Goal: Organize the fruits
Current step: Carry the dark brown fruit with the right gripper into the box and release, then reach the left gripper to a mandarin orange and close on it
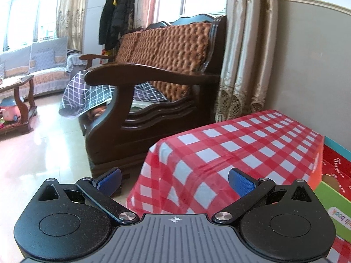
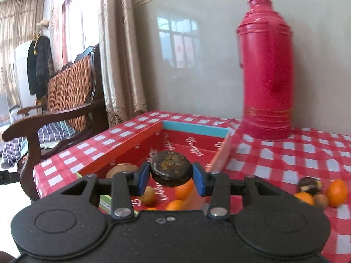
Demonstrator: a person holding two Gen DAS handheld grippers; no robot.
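Note:
In the right wrist view my right gripper (image 2: pixel 171 171) is shut on a dark, round, flattened fruit (image 2: pixel 171 164), held above the open red box (image 2: pixel 131 144). Inside the box lie a brown fruit (image 2: pixel 121 168), a yellowish fruit (image 2: pixel 149 195) and orange fruits (image 2: pixel 183 190). More fruit rests on the checked cloth at the right: oranges (image 2: pixel 336 191), a dark fruit (image 2: pixel 309 185) and a walnut-like one (image 2: pixel 321 200). In the left wrist view my left gripper (image 1: pixel 174 179) stands open with nothing between its blue pads, over the table's left corner (image 1: pixel 230 144). The box's edge (image 1: pixel 335 171) shows at the right.
A tall red thermos (image 2: pixel 266 70) stands on the table by the wall, behind and right of the box. A dark wooden sofa (image 1: pixel 153 76) with an orange cushion sits just left of the table. Curtains (image 1: pixel 243 54) hang behind the table corner.

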